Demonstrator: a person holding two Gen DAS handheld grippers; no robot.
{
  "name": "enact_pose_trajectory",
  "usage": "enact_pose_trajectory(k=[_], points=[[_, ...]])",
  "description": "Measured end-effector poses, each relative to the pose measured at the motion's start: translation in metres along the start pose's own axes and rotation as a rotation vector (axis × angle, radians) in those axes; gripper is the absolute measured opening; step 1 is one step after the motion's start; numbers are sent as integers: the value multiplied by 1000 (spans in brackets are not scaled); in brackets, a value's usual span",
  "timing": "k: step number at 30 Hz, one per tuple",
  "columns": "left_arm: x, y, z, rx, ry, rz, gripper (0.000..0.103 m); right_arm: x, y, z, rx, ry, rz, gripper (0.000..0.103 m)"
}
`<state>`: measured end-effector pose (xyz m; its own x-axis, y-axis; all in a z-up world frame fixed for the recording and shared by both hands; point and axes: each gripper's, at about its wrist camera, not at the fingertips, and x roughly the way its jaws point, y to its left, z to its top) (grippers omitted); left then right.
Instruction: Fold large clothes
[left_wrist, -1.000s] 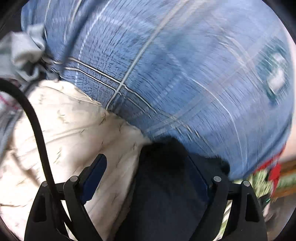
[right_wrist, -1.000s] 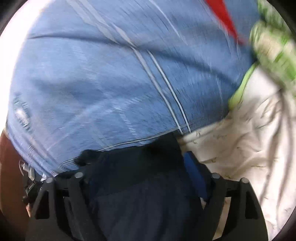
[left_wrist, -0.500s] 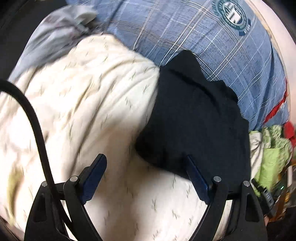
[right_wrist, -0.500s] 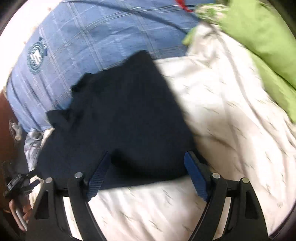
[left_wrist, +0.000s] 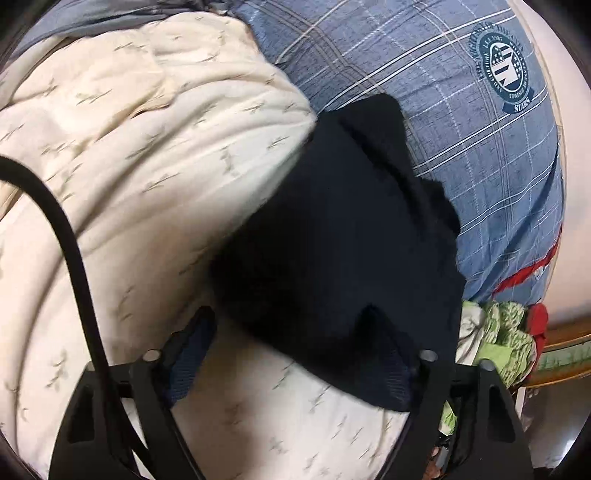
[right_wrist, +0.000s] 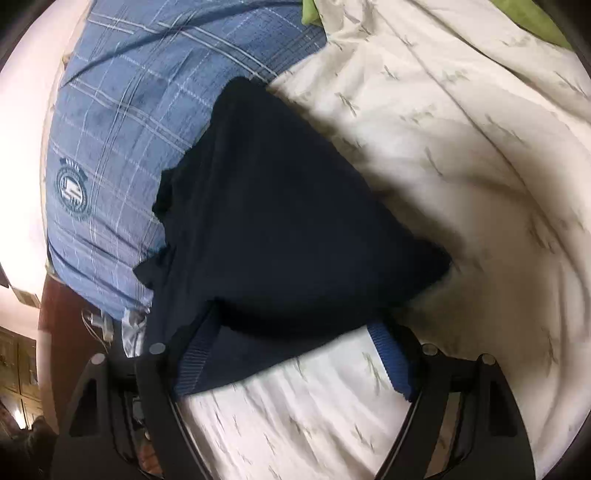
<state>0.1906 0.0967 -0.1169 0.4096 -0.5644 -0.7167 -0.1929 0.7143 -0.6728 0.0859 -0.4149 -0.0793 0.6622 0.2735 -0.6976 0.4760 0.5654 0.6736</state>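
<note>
A dark navy garment (left_wrist: 332, 240) lies folded on the cream quilt (left_wrist: 129, 166), its far end resting against a blue plaid pillow (left_wrist: 461, 110). My left gripper (left_wrist: 291, 354) sits at its near edge with the jaws closing. The edge is between the fingers and covers the right one, and the pads do not press on it. In the right wrist view the same garment (right_wrist: 288, 206) has a folded corner pointing right. My right gripper (right_wrist: 295, 354) is wide and closing a little, with the hem between its fingers, ungripped.
The pillow (right_wrist: 129, 110) carries a round crest. Green patterned clothes (left_wrist: 502, 339) and a red piece (left_wrist: 537, 321) are piled at the right. A black cable (left_wrist: 74, 240) crosses the left. Green fabric (right_wrist: 535, 22) lies at the far right of the quilt (right_wrist: 443, 147).
Both grippers have drawn back from the pillow. The garment, bunched at the fingers a second ago, now lies spread on the quilt. The left jaws have narrowed.
</note>
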Motion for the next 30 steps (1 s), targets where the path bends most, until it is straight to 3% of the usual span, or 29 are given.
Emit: enact_pose_trajectory(k=[3,5,8,10,14,21,30], points=[[13,-11,7,24,-4,45,60,7,2,10,4,-16,-11,71],[19,-12,7,15,10,71,57,9,1,13,12,-29,-35,55],[17,-16,6,35,-4,77,42,7,3,15,-2,-39,-52,36],[13,-20,6,48,-13,75,25,5,3,16,-14,-39,-57,26],[0,-30,7,101,-29,64,14,-4,7,15,-39,-58,-52,9],[-40,-25,4,117,-20,-23,12,-30,18,3,-82,-89,-25,5],[-76,13,-26,100,8,-53,12,-66,28,-49,-122,-104,-34,5]])
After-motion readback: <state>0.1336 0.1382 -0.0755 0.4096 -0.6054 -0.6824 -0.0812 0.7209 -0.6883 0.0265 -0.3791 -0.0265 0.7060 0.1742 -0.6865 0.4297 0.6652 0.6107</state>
